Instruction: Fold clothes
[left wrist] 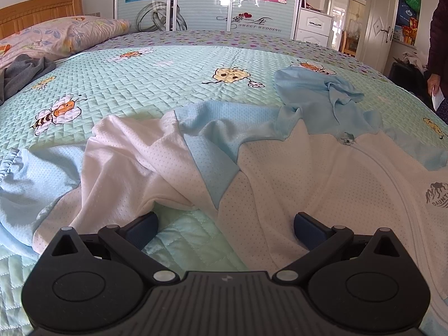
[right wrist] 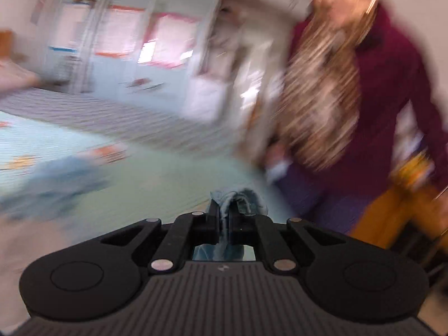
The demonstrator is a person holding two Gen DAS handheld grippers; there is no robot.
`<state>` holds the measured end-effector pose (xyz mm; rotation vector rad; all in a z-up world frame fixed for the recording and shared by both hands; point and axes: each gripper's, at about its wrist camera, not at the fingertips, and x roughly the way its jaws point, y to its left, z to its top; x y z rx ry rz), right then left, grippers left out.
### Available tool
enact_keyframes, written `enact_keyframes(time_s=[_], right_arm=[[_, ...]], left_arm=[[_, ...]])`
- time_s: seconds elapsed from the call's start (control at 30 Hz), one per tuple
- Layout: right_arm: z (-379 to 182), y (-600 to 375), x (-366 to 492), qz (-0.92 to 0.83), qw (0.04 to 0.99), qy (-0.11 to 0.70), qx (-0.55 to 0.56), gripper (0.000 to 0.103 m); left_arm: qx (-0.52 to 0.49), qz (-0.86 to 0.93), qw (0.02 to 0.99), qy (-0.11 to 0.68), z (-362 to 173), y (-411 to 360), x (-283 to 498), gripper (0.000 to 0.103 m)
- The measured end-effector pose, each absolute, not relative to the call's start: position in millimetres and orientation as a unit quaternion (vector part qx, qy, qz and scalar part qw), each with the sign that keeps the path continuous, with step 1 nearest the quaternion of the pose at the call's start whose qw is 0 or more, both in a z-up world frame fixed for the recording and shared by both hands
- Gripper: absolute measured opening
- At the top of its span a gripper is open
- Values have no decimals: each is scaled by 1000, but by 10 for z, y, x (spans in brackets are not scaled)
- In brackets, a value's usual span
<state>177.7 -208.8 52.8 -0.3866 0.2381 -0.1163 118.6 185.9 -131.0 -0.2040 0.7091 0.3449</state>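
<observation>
Left wrist: left gripper (left wrist: 225, 228) wide open over jacket (left wrist: 322, 168) | quilted bed (left wrist: 168, 78) | right gripper (right wrist: 224, 210) clamps blue cloth (right wrist: 238, 198)

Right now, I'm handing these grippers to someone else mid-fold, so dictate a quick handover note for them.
Left gripper: open, low over the near edge of the white and light-blue zip jacket, holding nothing.
Right gripper: shut on a bunch of light-blue fabric; that view is badly motion-blurred, so I cannot tell which part of the garment it is.
The jacket lies crumpled on the quilted bedspread, left sleeve rumpled, hood bunched at the far side.
Done: no fold visible yet.
Left: flatten it, fold sleeves in, fold the body.
A bystander stands beside the bed.
</observation>
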Motion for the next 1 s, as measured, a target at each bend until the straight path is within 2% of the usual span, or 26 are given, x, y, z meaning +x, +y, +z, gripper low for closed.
enact_keyframes(time_s=[0.1, 0.17, 0.2, 0.23, 0.3, 0.43, 0.73, 0.87, 1.0], right_arm=[[830, -2349, 2017, -135, 957, 106, -234, 7], [876, -2565, 2200, -176, 947, 147, -226, 18], [851, -2679, 2275, -201, 940, 174, -212, 35], [810, -2790, 2306, -229, 936, 188, -189, 63], [690, -2962, 2216, -257, 941, 179, -125, 82], [332, -3093, 1837, -208, 963, 173, -11, 82], [-655, -2575, 990, 43, 937, 314, 148, 82], [-881, -2211, 782, 88, 925, 347, 131, 82], [-864, -1738, 519, 187, 920, 342, 37, 82]], left_arm=[[-99, 168, 918, 345, -1313, 1856, 1190, 103], [-98, 168, 918, 345, -1312, 1853, 1193, 103], [-97, 168, 918, 346, -1311, 1841, 1205, 103], [-97, 169, 918, 346, -1312, 1846, 1203, 103], [-98, 168, 918, 345, -1311, 1854, 1199, 103], [-98, 168, 918, 346, -1311, 1841, 1213, 103], [-100, 163, 918, 346, -1307, 1854, 1198, 103], [-103, 158, 918, 349, -1298, 1873, 1188, 103], [-112, 148, 916, 355, -1276, 1922, 1184, 103]])
